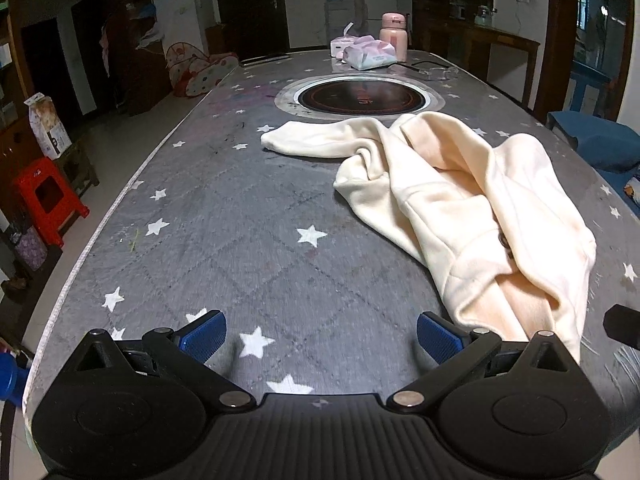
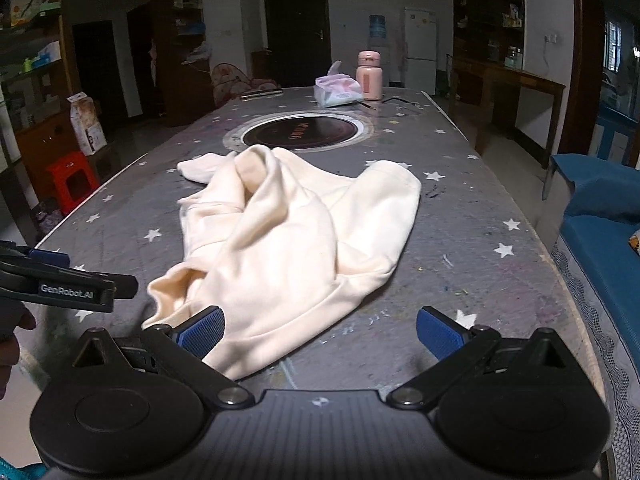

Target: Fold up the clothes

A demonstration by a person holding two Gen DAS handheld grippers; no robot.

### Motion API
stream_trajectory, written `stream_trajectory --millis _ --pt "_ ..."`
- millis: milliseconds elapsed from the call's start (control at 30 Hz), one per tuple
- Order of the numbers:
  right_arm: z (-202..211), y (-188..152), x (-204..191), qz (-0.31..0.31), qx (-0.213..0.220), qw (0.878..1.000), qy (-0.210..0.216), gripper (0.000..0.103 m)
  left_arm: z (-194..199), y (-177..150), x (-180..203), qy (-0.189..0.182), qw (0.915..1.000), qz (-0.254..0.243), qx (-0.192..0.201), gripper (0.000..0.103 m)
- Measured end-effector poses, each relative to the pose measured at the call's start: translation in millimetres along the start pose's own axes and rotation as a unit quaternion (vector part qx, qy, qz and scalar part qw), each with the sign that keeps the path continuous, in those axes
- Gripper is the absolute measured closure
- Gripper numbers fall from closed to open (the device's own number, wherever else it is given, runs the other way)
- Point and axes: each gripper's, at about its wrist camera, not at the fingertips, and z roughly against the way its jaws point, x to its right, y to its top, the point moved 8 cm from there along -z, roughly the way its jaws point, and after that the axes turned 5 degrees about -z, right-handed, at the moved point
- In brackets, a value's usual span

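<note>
While both jaws gape wide: cream garment (image 2: 288,232) crumpled on star-patterned table (image 1: 248,248).

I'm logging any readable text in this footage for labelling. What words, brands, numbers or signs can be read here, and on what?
"GenRobot.AI": white letters on the black side of the left gripper, seen from the right wrist view.
Red characters on the round black inset cooktop: too blurred to read.
Print on the pink-and-white tissue pack: too small to read.
Print on the white carton beside the shelf: unreadable.
</note>
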Motion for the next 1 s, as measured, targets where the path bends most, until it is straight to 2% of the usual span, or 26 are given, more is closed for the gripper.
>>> stream_trajectory --millis 1000 --pt "12 -19 -22 0.036 -0.006 0.999 0.015 0.0 18 -4 33 -0.015 0.9984 -0.051 0.021 0.0"
